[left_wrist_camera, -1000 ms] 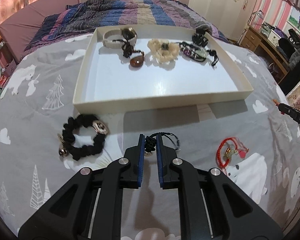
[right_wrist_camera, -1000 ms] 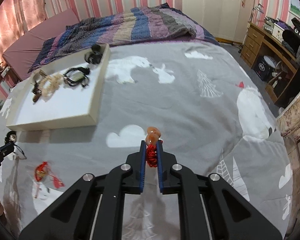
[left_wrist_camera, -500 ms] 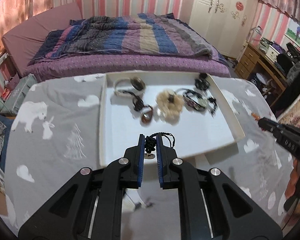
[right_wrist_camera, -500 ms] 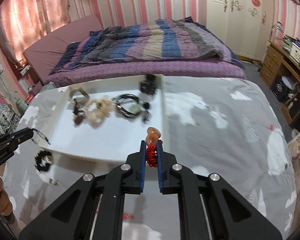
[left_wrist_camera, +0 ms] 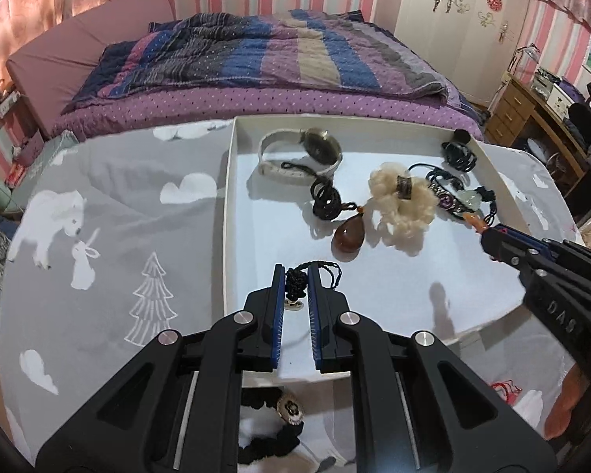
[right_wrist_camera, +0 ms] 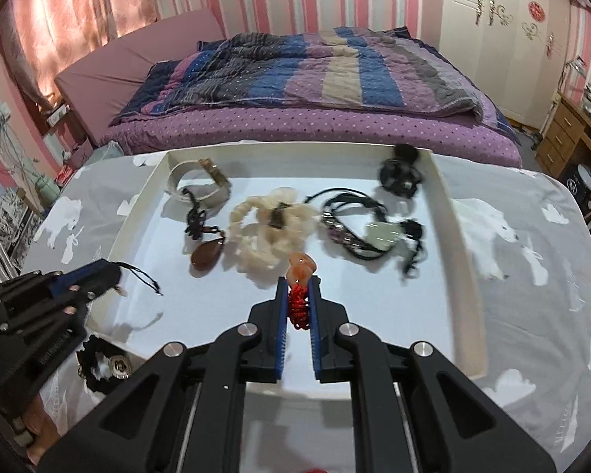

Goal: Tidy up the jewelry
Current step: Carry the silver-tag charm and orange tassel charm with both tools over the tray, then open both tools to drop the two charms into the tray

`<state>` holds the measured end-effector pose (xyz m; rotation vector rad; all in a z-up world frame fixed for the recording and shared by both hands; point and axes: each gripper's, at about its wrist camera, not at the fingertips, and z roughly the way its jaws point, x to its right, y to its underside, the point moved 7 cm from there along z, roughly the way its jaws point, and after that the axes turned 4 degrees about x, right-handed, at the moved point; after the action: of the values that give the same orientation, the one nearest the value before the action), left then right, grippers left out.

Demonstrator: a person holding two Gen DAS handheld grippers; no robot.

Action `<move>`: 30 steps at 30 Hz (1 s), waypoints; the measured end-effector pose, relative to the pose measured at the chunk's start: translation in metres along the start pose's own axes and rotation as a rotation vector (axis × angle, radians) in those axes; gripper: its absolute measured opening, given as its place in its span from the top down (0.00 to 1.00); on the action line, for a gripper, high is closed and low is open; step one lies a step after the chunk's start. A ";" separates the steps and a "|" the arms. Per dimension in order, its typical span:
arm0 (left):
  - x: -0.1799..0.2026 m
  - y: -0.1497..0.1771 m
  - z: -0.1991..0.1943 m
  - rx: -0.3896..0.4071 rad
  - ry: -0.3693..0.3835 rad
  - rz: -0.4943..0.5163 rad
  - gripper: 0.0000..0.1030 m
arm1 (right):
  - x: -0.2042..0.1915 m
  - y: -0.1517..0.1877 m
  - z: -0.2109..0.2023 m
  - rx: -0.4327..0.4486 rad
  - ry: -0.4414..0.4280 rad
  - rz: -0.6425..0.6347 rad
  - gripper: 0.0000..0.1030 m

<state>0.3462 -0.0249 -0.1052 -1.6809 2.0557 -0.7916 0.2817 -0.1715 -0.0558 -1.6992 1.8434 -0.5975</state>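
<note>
Both hands have been swinging in from over the grey bedspread and are now hanging over the near part of the white tray [left_wrist_camera: 227, 213]. The left gripper [left_wrist_camera: 296, 287] is pinching a black cord necklace [left_wrist_camera: 295, 283], its loop poking out beyond the fingers toward the far side, over the tray's near-left corner. The right gripper [right_wrist_camera: 298, 299] is clamping a red cord bracelet [right_wrist_camera: 298, 307] whose orange bead [right_wrist_camera: 300, 270] is sticking up past the tips; it is hovering nearer the tray's middle, just short of the cream scrunchie [right_wrist_camera: 270, 232]. Bare tray floor is lying directly below and ahead of both pairs of fingers, so each piece probably needs only lowering and letting go. Farther in, the brown pendant [left_wrist_camera: 348, 238], white watch [left_wrist_camera: 299, 153] and dark bracelets are lining the far side. A black scrunchie [left_wrist_camera: 272, 425] is waiting on the bedspread, nearer than the tray.
</note>
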 end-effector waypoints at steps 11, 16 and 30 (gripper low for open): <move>-0.001 0.004 0.026 -0.022 -0.040 0.012 0.91 | -0.021 0.004 0.037 -0.015 0.040 -0.043 0.91; -0.006 0.004 0.026 -0.016 -0.036 -0.008 0.91 | -0.025 0.012 0.044 -0.018 0.034 -0.030 0.91; -0.003 0.014 0.039 -0.029 -0.040 0.001 0.90 | -0.030 0.017 0.054 0.000 0.034 -0.043 0.90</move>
<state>0.3595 -0.0278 -0.1444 -1.6976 2.0503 -0.7251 0.3057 -0.1378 -0.1043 -1.7430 1.8337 -0.6478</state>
